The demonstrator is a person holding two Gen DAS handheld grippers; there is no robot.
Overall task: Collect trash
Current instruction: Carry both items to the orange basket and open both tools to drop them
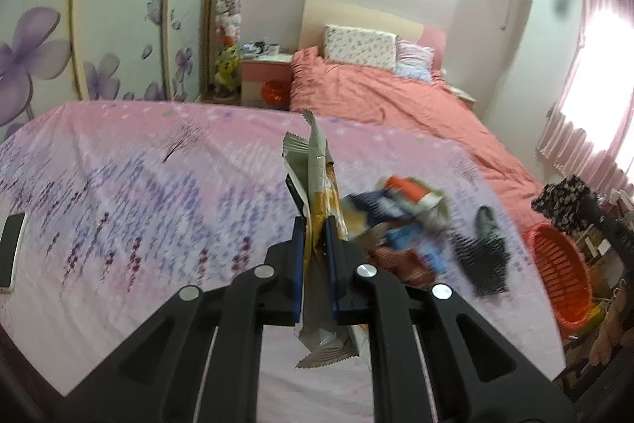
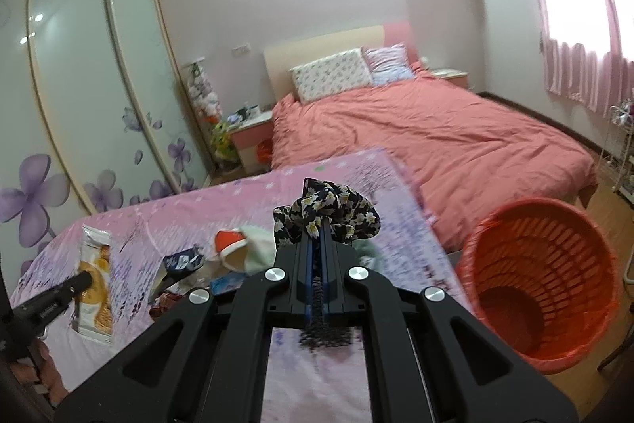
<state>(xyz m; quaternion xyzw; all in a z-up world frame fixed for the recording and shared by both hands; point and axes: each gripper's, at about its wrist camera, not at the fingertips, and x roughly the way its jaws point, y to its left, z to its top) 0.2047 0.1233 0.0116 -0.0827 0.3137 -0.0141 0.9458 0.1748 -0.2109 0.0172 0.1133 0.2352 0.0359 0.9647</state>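
My left gripper [image 1: 316,224] is shut on a silver and orange snack wrapper [image 1: 319,181], held upright above the pink floral sheet [image 1: 119,193]. The wrapper also shows in the right wrist view [image 2: 95,276], with the left gripper [image 2: 85,280] on it. My right gripper [image 2: 317,228] is shut on a black floral cloth [image 2: 329,213], lifted above the sheet. That cloth also shows at the right of the left wrist view [image 1: 562,197]. A pile of trash [image 1: 396,221] lies on the sheet: wrappers, a blue packet, a red and white piece [image 2: 230,240].
An orange plastic basket [image 2: 543,276] stands on the floor right of the sheet, also in the left wrist view [image 1: 558,276]. A bed with a salmon cover [image 2: 416,129] lies behind. A phone [image 1: 10,248] lies at the sheet's left edge. A wardrobe [image 2: 79,86] stands at left.
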